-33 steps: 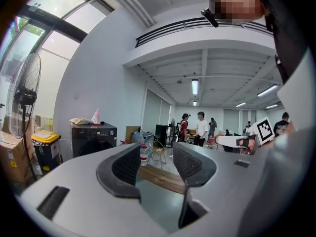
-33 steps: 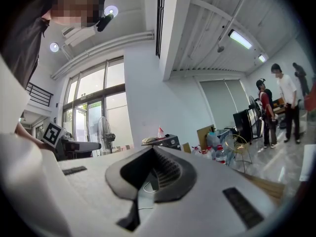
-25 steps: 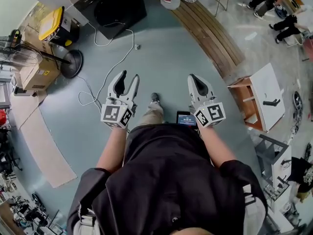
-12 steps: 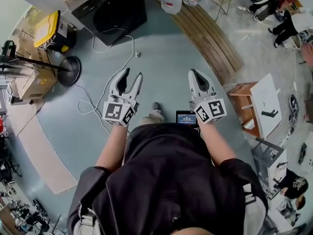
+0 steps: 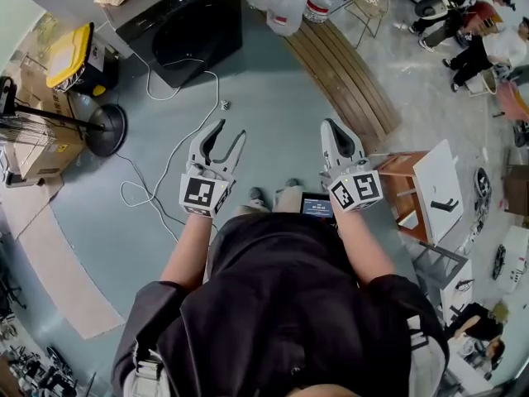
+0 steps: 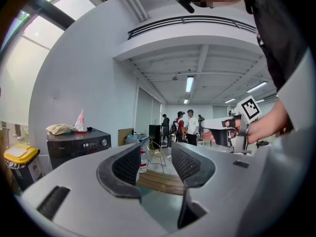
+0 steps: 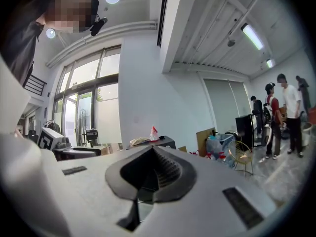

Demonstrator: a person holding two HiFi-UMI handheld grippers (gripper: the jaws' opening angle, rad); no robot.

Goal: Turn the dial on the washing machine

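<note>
Item: washing machine (image 5: 190, 31), dial (image 6: 103, 142) on its front panel, which we log well ahead and leftward, nearer our left tool (image 5: 229, 131), jaws apart and empty, than our right tool (image 5: 331, 126), jaws together, empty.

You wear a black short-sleeved top (image 5: 289, 304); pale grey straps (image 5: 145, 372) sit at your shoulders; tan trousers (image 5: 291, 197) and dark shoes (image 5: 257, 195) show below it. Your left gripper (image 5: 229, 131) and right gripper (image 5: 331, 126) have pale grey shells and black ribbed pads (image 6: 126, 164); each carries a white cube (image 5: 203, 195) with black square markers.
</note>
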